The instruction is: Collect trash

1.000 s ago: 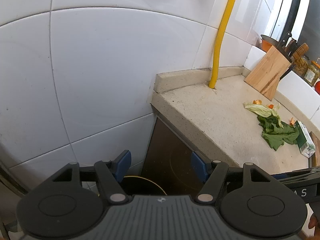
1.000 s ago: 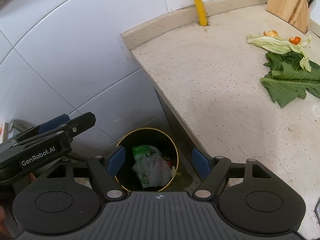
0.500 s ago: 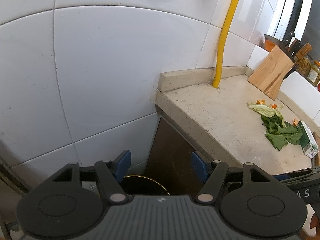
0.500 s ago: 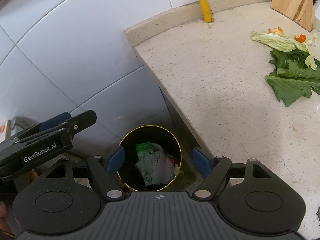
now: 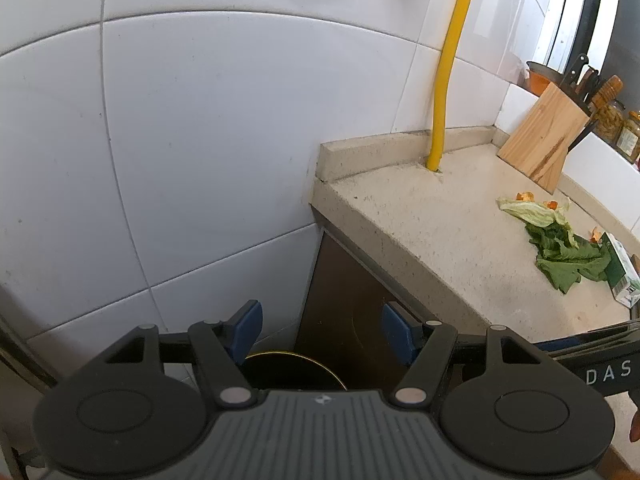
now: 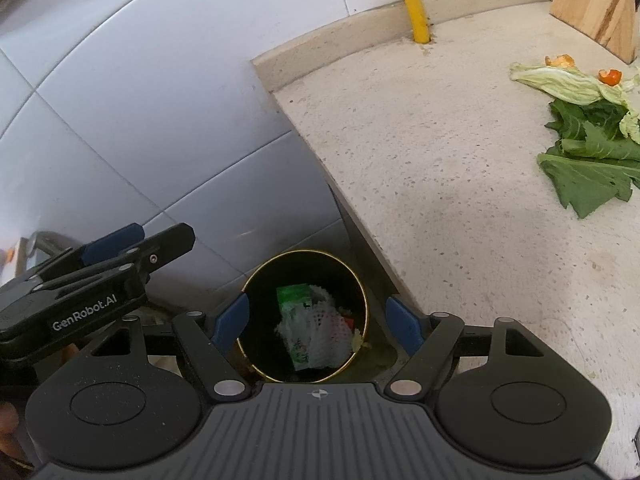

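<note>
Below my right gripper point(image 6: 316, 320), jaws wide and empty, the bin point(image 6: 304, 320) holds a carton; nothing shifted lately. Leafy scraps point(image 6: 588, 160) wait far right; left gripper point(image 5: 322, 330) idle, open.

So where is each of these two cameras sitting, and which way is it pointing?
Left wrist view: rides on the left gripper, looking down at the tiled wall and the counter edge; its own open fingers show, plus the other gripper's edge at right.
Right wrist view: rides on the right gripper, aimed steeply down into the trash bin beside the counter; its open fingers show, with the left gripper at left.
Both share: the bin, yellow pipe, green leaves, wooden knife block.
</note>
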A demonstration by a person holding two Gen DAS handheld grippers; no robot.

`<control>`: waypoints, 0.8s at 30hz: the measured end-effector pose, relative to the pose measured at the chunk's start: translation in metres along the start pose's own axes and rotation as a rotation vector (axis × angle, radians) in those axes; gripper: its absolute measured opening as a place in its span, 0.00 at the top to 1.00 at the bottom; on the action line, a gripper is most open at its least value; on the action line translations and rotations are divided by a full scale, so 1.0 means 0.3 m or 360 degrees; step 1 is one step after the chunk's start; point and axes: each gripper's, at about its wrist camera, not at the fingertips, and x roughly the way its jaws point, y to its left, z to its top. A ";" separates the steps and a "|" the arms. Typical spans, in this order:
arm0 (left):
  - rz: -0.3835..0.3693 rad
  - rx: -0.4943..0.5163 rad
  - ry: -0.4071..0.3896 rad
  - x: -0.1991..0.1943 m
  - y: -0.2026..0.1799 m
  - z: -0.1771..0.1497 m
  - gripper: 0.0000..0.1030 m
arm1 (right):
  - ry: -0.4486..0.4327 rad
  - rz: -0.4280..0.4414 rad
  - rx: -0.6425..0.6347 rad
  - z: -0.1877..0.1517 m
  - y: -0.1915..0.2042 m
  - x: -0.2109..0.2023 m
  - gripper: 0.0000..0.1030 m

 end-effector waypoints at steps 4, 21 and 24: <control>0.0006 0.0023 -0.0010 0.000 -0.006 -0.002 0.42 | 0.0005 0.0023 -0.0015 0.004 -0.008 0.002 0.21; -0.0052 0.0033 -0.0050 -0.019 -0.018 -0.004 0.42 | 0.0005 0.0042 -0.0006 0.010 -0.027 -0.012 0.19; -0.0059 0.0036 -0.0049 -0.018 -0.020 -0.004 0.42 | 0.0003 0.0044 -0.0008 0.010 -0.030 -0.015 0.19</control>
